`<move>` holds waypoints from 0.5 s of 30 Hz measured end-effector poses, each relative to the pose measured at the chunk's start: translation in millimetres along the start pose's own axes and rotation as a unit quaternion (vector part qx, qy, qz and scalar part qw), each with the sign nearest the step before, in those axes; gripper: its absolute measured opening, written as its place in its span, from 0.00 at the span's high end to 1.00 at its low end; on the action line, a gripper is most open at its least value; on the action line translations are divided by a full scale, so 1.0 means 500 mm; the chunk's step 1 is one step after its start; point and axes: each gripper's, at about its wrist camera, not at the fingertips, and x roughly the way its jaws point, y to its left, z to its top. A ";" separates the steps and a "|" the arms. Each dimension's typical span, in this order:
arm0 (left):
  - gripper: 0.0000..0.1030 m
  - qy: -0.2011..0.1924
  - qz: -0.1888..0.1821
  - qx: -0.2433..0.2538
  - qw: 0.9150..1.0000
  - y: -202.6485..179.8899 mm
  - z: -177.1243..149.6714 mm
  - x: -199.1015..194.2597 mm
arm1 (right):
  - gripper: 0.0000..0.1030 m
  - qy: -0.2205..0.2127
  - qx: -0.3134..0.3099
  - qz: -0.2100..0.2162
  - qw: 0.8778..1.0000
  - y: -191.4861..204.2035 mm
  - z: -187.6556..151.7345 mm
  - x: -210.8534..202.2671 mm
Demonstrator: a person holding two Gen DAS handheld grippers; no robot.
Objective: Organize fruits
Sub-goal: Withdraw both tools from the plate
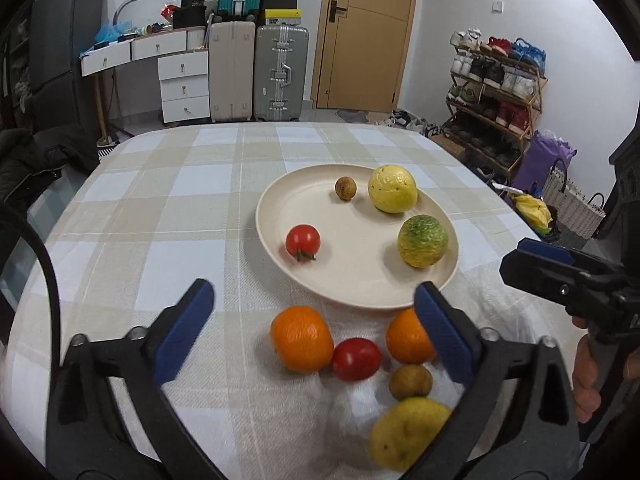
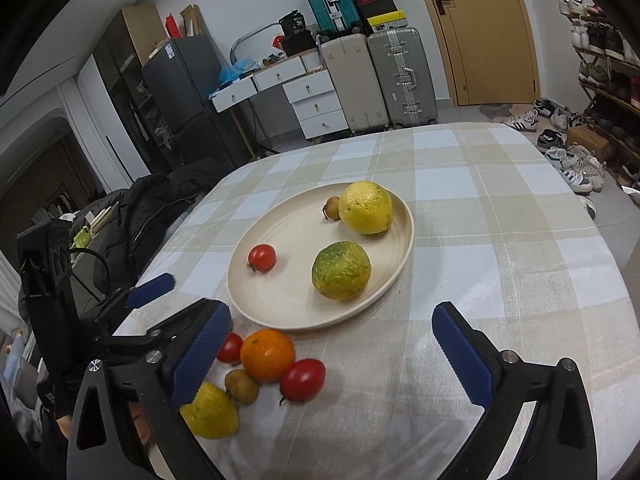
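A cream plate (image 1: 320, 280) (image 2: 272, 304) holds a small tomato (image 1: 303, 241) (image 2: 262, 257), a brown longan (image 1: 345, 188), a yellow fruit (image 1: 392, 188) (image 2: 365, 207) and a green-yellow fruit (image 1: 422, 241) (image 2: 341, 270). On the cloth in front of it lie an orange (image 1: 302, 339) (image 2: 267, 355), a second orange (image 1: 408, 336), a tomato (image 1: 357, 359) (image 2: 302, 380), a brown longan (image 1: 410, 381) (image 2: 241, 386) and a yellow fruit (image 1: 404, 432) (image 2: 210, 412). My left gripper (image 1: 316, 332) is open over these loose fruits. My right gripper (image 2: 332, 352) is open and empty, just right of them.
The table has a checked cloth (image 1: 160, 208). A dark jacket (image 2: 160, 208) lies by its left edge. Suitcases (image 1: 256, 72), white drawers (image 1: 184, 88) and a shoe rack (image 1: 492, 92) stand beyond the far edge.
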 end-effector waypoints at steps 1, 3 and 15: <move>0.01 -0.006 0.000 0.001 1.000 0.002 -0.004 -0.014 | 0.00 -0.003 -0.002 0.001 1.000 0.002 -0.003 -0.006; 0.01 -0.010 -0.001 0.005 1.000 0.005 -0.011 -0.037 | 0.00 -0.007 -0.008 0.000 1.000 0.006 -0.008 -0.019; 0.01 -0.009 -0.005 -0.013 1.000 0.024 -0.059 -0.138 | 0.00 -0.009 -0.011 0.002 1.000 0.018 -0.033 -0.059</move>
